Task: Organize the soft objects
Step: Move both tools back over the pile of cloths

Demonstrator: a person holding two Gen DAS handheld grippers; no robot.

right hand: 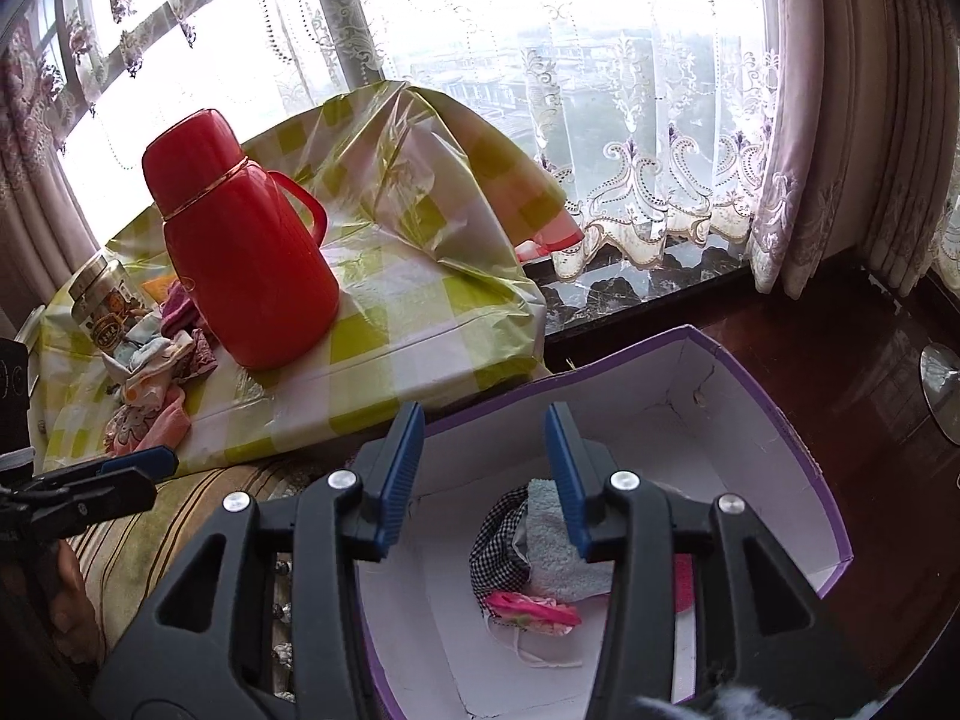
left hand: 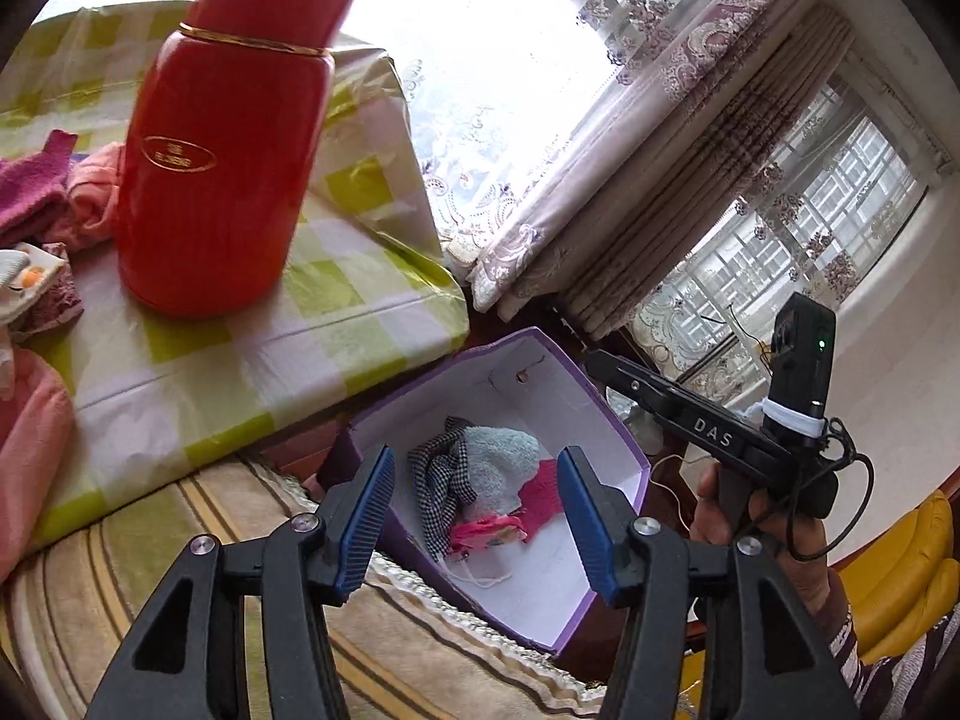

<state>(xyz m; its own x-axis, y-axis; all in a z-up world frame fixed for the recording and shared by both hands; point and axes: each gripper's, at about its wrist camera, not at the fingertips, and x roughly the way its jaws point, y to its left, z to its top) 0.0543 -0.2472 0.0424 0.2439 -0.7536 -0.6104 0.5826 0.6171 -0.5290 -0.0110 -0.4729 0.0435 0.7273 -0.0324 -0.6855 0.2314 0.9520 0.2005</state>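
While my left tongs [left hand: 474, 516] and right tongs [right hand: 485, 474] both gape apart, holding nothing, purple box [right hand: 774, 414] below holds checked cloth [left hand: 441, 492], fluffy blue cloth [left hand: 501, 468], pink cloths [right hand: 531, 612]. More soft cloths [right hand: 159, 360] lie on table [left hand: 240, 372] beside red flask [right hand: 252, 264].

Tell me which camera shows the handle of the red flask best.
The right wrist view is best: the handle shows whole, a loop on the right side of the red flask. In the left wrist view the red flask is near and large, but no handle shows on it.
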